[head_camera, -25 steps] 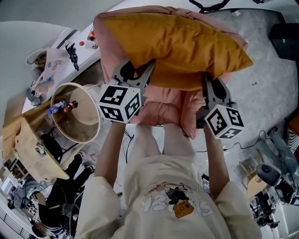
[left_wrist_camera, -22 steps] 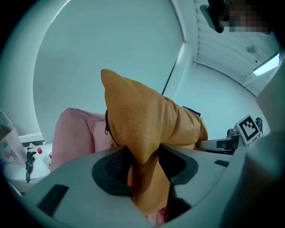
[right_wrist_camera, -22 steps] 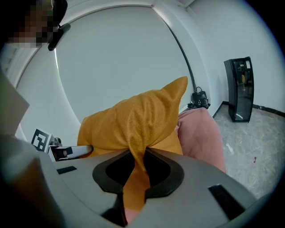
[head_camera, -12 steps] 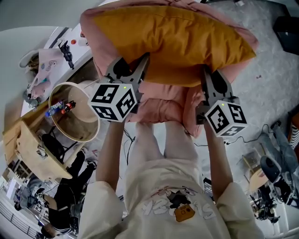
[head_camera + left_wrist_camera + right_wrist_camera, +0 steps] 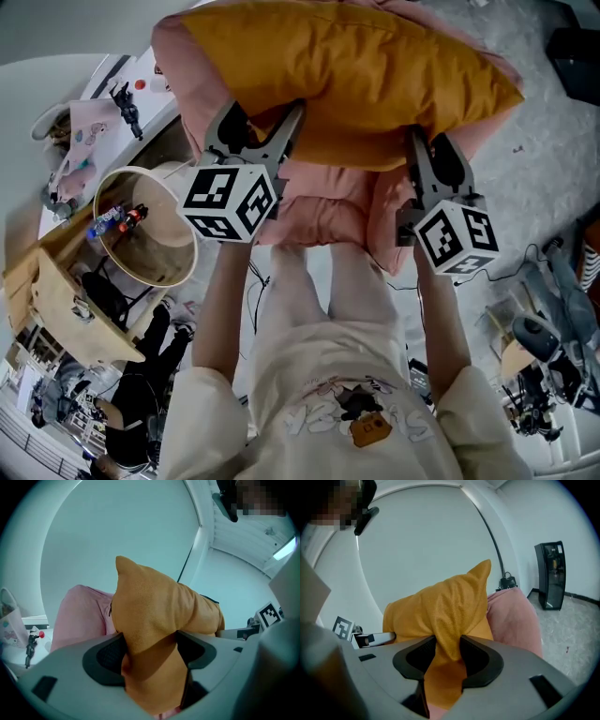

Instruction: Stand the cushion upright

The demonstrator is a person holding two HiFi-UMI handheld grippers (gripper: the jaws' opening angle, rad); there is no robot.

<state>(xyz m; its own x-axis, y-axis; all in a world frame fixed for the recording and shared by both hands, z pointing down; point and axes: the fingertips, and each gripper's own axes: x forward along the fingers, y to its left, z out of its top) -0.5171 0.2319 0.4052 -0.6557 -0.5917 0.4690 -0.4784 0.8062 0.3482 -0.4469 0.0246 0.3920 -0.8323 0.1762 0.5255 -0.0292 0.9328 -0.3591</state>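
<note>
An orange cushion (image 5: 347, 75) lies across the top of a pink beanbag seat (image 5: 328, 211), its long edge toward me. My left gripper (image 5: 258, 117) holds the cushion's near left corner (image 5: 154, 611). The fabric fills the gap between its pads. My right gripper (image 5: 427, 150) holds the near right corner (image 5: 440, 606), with a fold of fabric pinched between its pads. Both pairs of jaws have just been opening, and the cushion fabric still sits between them, touching both pads. The beanbag also shows behind the cushion (image 5: 79, 616) (image 5: 515, 616).
A round wooden tub (image 5: 141, 225) stands at my left beside a white shelf (image 5: 103, 103) with small toys. A black appliance (image 5: 551, 573) stands on the grey carpet (image 5: 553, 159) at the right. Cables and clutter lie around my legs.
Both grippers have sunk a little with the cushion onto the pink seat. The left jaws now stand wider around the fabric.
</note>
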